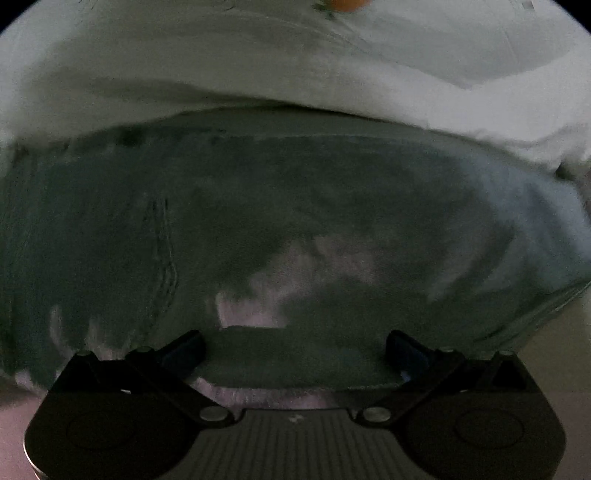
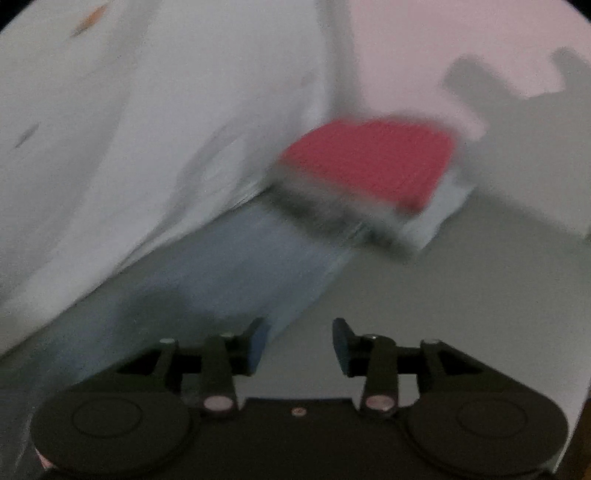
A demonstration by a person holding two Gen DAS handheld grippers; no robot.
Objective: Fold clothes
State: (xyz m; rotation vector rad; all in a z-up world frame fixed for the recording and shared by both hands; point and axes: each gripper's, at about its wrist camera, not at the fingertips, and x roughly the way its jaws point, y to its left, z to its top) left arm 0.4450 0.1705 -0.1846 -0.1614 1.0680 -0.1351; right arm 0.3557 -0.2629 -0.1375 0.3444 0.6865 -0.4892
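In the left wrist view a dark grey-green garment with a stitched seam fills the middle, close to the lens. A white garment lies above and behind it. My left gripper is open, its fingers wide apart over the dark garment's lower edge. In the right wrist view a white garment hangs at the left over a pale blue cloth. My right gripper is open and empty beside the blue cloth. The view is blurred.
A stack of folded clothes with a red piece on top lies ahead of the right gripper on a pale surface. The grippers' shadow falls on the pinkish surface behind. An orange patch shows at the top.
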